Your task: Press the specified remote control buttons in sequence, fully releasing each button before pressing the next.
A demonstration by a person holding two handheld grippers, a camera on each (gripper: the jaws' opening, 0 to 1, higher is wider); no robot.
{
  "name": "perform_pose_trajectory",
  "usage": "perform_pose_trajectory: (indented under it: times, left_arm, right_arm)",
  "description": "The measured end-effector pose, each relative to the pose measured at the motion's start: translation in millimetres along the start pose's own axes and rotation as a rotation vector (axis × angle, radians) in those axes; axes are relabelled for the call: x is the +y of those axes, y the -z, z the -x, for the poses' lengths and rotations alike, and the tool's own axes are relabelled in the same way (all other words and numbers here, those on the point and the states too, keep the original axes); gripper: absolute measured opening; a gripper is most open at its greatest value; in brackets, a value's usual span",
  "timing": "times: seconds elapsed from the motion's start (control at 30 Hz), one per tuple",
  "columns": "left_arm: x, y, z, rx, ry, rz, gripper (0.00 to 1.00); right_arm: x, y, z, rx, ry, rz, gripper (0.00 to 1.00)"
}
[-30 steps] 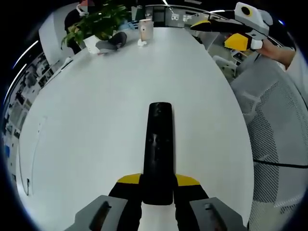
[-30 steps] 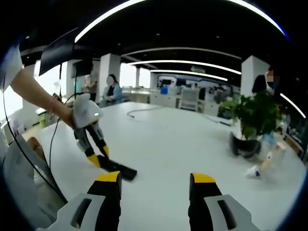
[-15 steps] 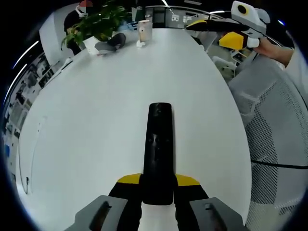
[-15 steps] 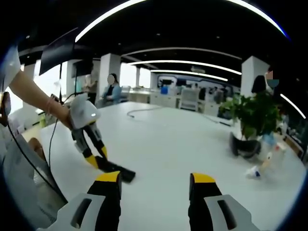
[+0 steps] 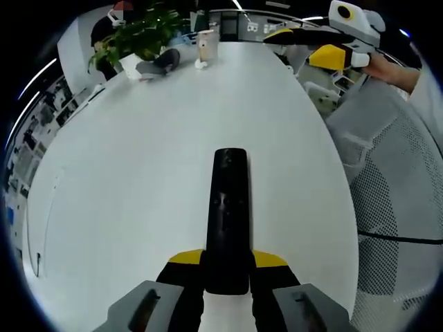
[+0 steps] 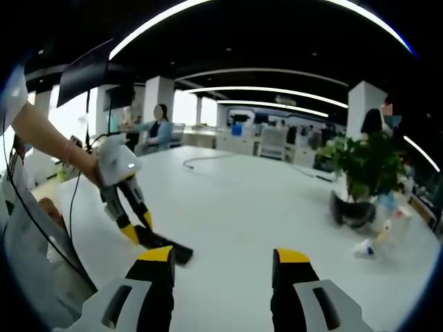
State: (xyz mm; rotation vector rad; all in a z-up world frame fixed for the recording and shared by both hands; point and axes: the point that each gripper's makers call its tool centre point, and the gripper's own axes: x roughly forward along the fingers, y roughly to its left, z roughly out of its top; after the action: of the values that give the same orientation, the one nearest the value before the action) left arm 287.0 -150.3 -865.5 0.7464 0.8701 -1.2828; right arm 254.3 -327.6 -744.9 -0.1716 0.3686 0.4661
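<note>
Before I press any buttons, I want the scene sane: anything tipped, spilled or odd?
One thing: a small white cup lies on its side on the white table near the potted plant. The remote sits straight in the left gripper.

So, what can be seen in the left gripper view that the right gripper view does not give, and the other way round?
The left gripper view gives the long black remote control from close, lengthwise, clamped between the left tool, and a white mesh chair beside the table. The right gripper view gives the right tool open and holding nothing, seated people at the far end, and a cable on the table. Both share the white oval table, the green potted plant, and the remote held by the left tool.
</note>
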Motion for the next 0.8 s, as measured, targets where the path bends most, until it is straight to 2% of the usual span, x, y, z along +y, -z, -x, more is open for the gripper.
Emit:
perform_pose_trajectory:
  times: [0.8]
  left_arm:
    - [-7.1, 0.1, 0.0, -0.019, -0.003, 0.012, 0.24]
  right_arm:
    - [0.3, -0.1, 0.2, 0.001, -0.002, 0.005, 0.54]
